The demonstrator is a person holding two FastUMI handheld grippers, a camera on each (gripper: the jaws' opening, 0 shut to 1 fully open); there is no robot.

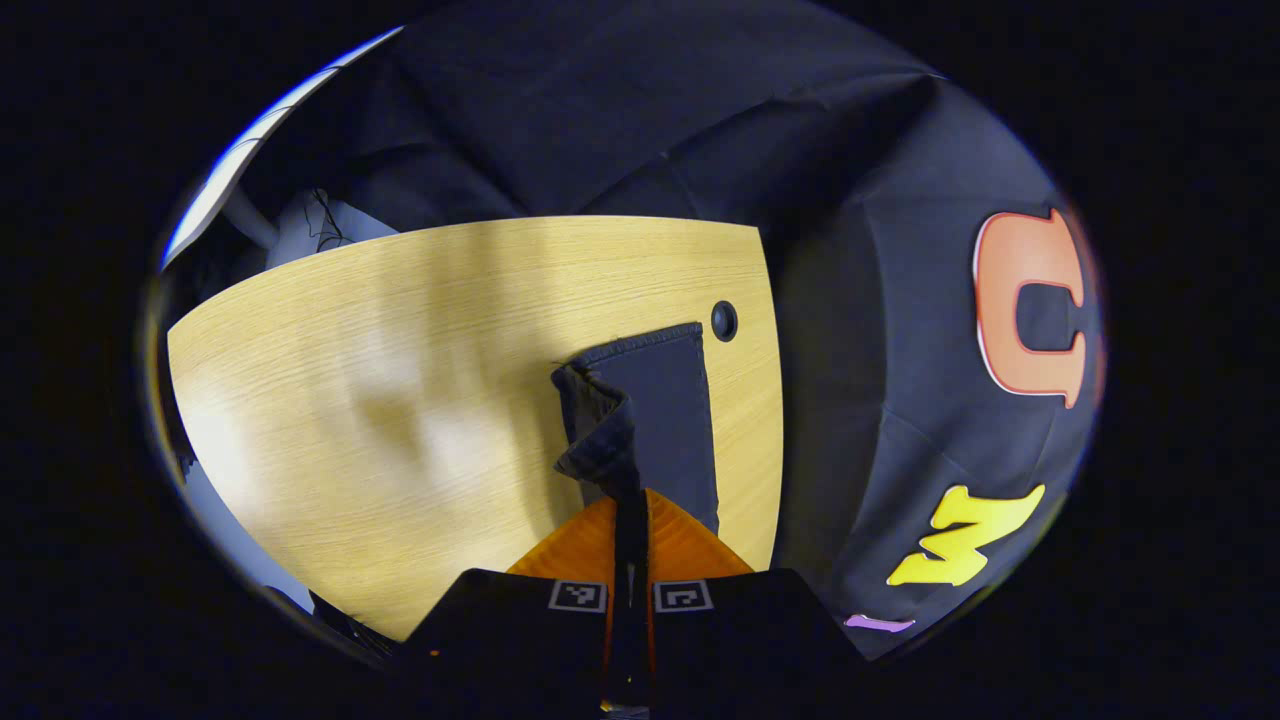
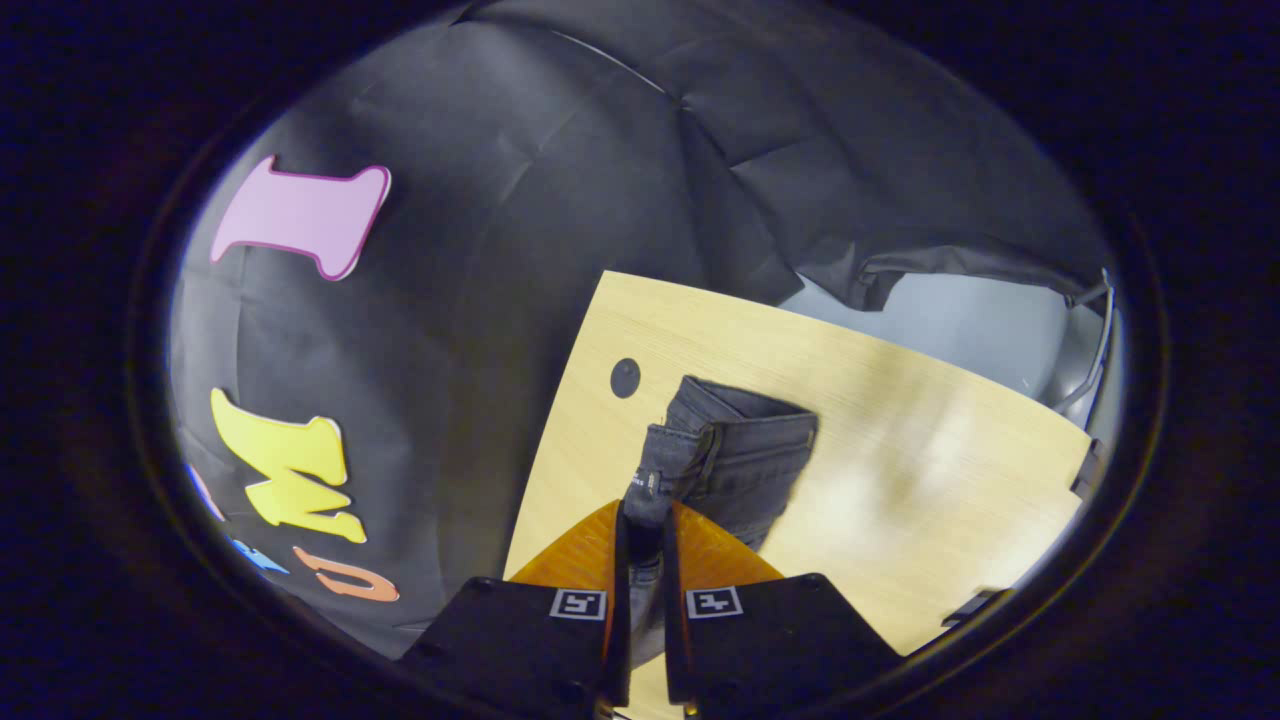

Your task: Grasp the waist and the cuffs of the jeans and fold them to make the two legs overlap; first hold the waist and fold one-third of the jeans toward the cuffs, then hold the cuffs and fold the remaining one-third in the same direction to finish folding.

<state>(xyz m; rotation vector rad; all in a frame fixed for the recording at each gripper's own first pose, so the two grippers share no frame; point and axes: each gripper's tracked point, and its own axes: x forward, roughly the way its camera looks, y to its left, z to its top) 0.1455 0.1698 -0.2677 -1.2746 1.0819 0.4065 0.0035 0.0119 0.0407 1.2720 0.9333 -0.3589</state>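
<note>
The dark grey jeans lie on a light wooden table (image 1: 400, 380). In the left gripper view the cuff end of the jeans (image 1: 650, 410) rises off the table, one cuff folded up and pinched between the fingers of my left gripper (image 1: 630, 500), which is shut on it. In the right gripper view the waist end of the jeans (image 2: 730, 460) with its waistband and belt loops lifts from the table (image 2: 900, 450), and my right gripper (image 2: 643, 520) is shut on the waistband edge. The middle of the jeans is hidden behind the fingers.
A small round dark hole (image 1: 724, 320) sits in the table near the cuffs and its edge; the same hole (image 2: 625, 377) shows beside the waist. Black cloth walls hang close beyond that table edge. Pale floor (image 2: 950, 320) lies past the far side.
</note>
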